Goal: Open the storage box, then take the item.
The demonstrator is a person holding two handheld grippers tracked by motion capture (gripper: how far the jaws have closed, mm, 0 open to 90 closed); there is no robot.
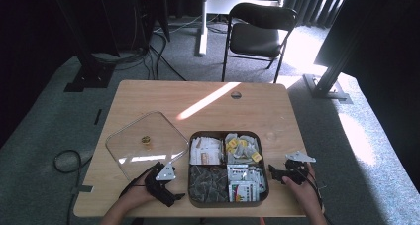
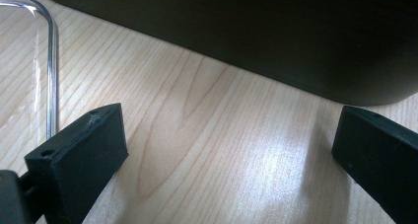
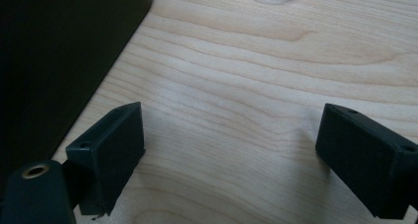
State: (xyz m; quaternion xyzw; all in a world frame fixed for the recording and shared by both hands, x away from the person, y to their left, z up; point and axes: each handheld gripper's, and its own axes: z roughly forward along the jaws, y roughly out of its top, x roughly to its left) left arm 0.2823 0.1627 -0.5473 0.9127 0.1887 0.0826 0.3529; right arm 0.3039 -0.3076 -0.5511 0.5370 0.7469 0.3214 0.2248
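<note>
**Both grippers released beside the compartment box**

High view: A dark four-compartment box [image 1: 228, 168] is seen near the front edge of the wooden surface [image 1: 257, 106], filled with packets and tea bags. Its clear lid [image 1: 143, 143] is laid flat on the surface just left of the box, with a small knob at its middle. The left gripper [image 1: 171, 195] is held low at the box's front left corner, beside the lid's near edge. The right gripper [image 1: 275, 172] is held just off the box's right side. A black chair [image 1: 257, 31] is noted on the floor beyond the surface.

Left gripper view: The left gripper [image 2: 229, 147] is seen with jaws wide apart over bare wood, nothing between them. The box's dark wall [image 2: 256, 36] is ahead; the lid's rounded edge [image 2: 49, 61] is at left.

Right gripper view: The right gripper [image 3: 229, 150] is likewise spread and empty. The box wall [image 3: 54, 51] is recorded at left.
</note>
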